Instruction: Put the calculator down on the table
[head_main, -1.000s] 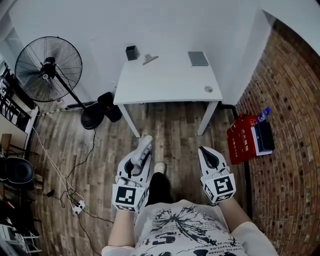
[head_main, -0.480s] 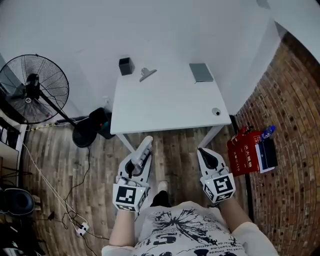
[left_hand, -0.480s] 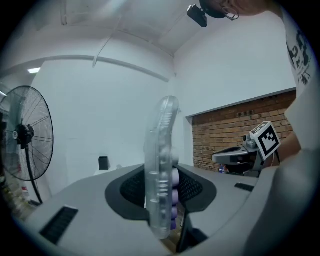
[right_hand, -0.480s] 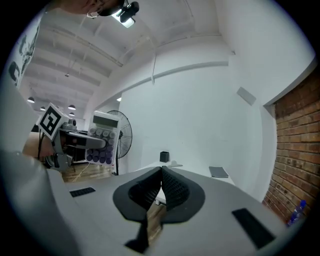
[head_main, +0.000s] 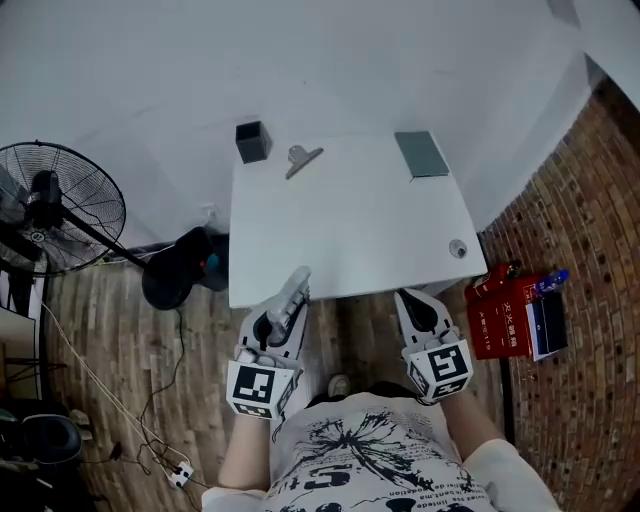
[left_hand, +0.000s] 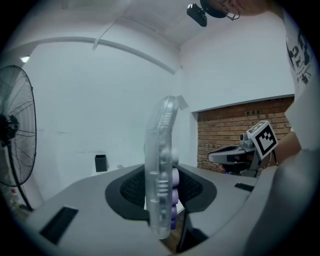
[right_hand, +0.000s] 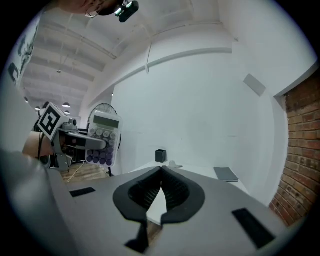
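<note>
A clear calculator (head_main: 292, 295) with purple keys stands on edge between the jaws of my left gripper (head_main: 285, 310), which is shut on it just over the near edge of the white table (head_main: 350, 230). In the left gripper view the calculator (left_hand: 162, 165) rises edge-on out of the pads. My right gripper (head_main: 418, 303) is shut on nothing and hangs beside it at the table's near right edge. From the right gripper view, the closed right gripper (right_hand: 161, 172) points at the table, and the calculator (right_hand: 102, 138) shows its keys at the left.
At the table's far edge sit a black cup (head_main: 252, 141), a binder clip (head_main: 301, 158) and a grey pad (head_main: 421, 153); a small round thing (head_main: 457, 247) lies near the right edge. A fan (head_main: 50, 205) stands left, a red box (head_main: 505, 320) right by the brick wall.
The person has walked up to the table. Both grippers, earlier over the wooden floor, now reach its near edge. The calculator stays in the left gripper.
</note>
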